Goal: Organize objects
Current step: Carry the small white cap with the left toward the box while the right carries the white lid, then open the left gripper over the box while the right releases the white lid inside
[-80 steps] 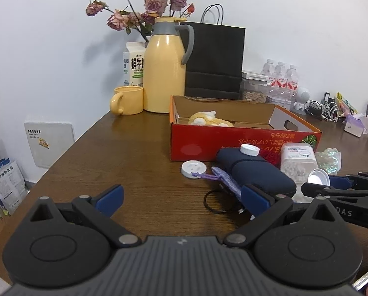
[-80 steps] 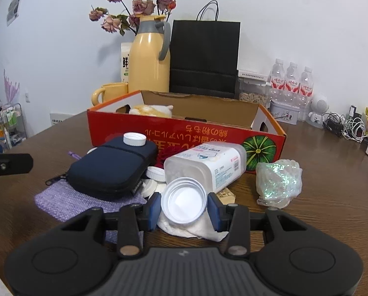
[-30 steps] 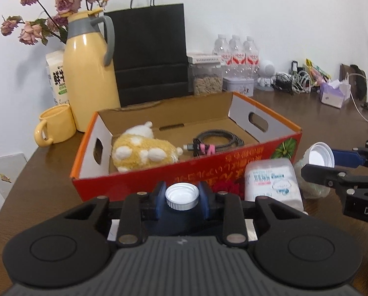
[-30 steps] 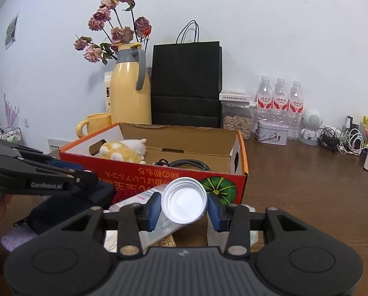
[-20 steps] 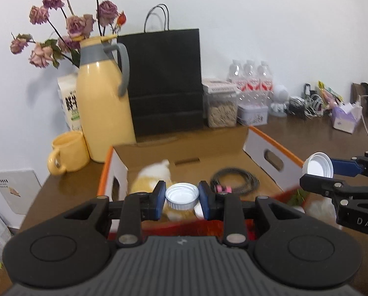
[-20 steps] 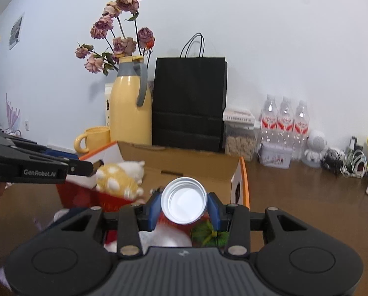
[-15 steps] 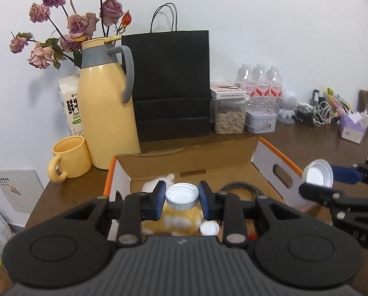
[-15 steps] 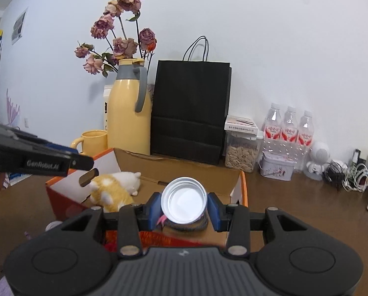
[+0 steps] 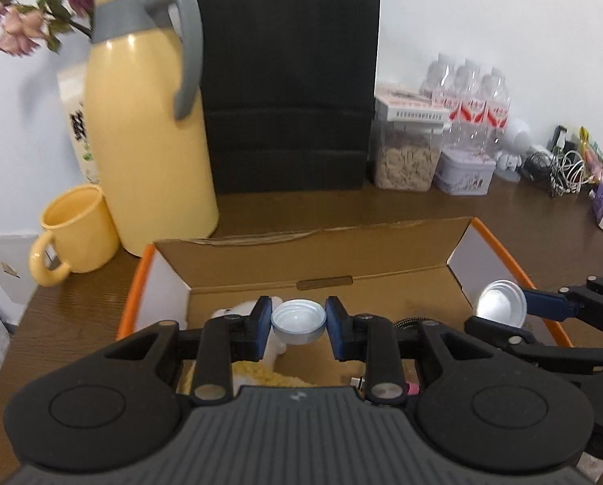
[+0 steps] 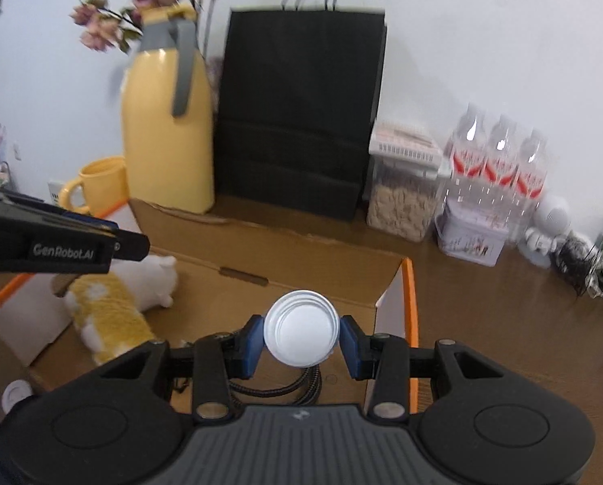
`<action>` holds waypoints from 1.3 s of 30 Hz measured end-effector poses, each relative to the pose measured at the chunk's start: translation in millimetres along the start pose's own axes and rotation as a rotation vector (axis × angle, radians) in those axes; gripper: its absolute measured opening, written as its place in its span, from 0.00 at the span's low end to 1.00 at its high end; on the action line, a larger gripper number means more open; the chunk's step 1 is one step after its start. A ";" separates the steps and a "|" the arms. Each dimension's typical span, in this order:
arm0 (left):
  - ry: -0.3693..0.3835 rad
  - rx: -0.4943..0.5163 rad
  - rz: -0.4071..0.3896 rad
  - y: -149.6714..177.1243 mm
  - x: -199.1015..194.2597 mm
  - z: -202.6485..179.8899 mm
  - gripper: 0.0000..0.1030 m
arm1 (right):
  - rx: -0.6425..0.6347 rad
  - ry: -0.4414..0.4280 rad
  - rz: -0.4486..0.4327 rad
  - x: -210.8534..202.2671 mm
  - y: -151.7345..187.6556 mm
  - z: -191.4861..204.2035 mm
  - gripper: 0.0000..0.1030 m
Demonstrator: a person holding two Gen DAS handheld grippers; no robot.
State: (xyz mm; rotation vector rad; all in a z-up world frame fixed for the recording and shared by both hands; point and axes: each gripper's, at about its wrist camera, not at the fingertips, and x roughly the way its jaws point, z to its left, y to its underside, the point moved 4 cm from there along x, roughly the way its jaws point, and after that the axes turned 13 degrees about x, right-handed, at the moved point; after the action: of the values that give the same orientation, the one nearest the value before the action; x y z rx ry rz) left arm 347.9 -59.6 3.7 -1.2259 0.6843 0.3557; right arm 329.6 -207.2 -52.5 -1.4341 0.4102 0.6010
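Note:
My left gripper (image 9: 298, 325) is shut on a small white bottle cap (image 9: 298, 320), held above the open cardboard box (image 9: 313, 258). My right gripper (image 10: 301, 338) is shut on a wider white lid (image 10: 301, 333), also over the box (image 10: 334, 275), near its right end. In the left wrist view the right gripper (image 9: 503, 310) shows at the right with that lid (image 9: 501, 303). Inside the box lie a yellow and white plush toy (image 10: 111, 307) and a coiled black cable (image 10: 289, 386). The left gripper's arm (image 10: 59, 248) crosses the right wrist view at the left.
Behind the box stand a yellow thermos jug (image 9: 148, 121), a yellow mug (image 9: 75, 234), a black paper bag (image 9: 289, 85), a jar of seeds (image 9: 406, 157), a small tin (image 9: 465, 171) and water bottles (image 9: 467, 93). Cables (image 9: 564, 169) lie far right. A white lid (image 10: 16, 396) lies outside the box's left side.
Both grippers have moved forward over the box with their caps still held. The box interior now fills the lower view and the items in front of the box have dropped out of sight.

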 end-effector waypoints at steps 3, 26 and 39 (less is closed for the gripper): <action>0.009 0.009 0.036 -1.9 15.0 -2.6 0.29 | 0.000 0.014 0.039 16.9 -0.7 -0.4 0.38; -0.028 -0.009 -0.033 7.0 1.7 3.5 1.00 | -0.012 0.027 0.058 21.8 11.0 5.5 0.95; -0.067 -0.040 -0.091 18.3 -36.9 16.4 1.00 | -0.021 0.032 -0.020 -19.1 7.0 15.3 1.00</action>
State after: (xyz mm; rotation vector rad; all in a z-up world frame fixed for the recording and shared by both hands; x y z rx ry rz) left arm 313.9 -34.4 17.1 -1.2730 0.5639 0.3348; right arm 309.0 -194.5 -45.0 -1.4675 0.4155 0.5687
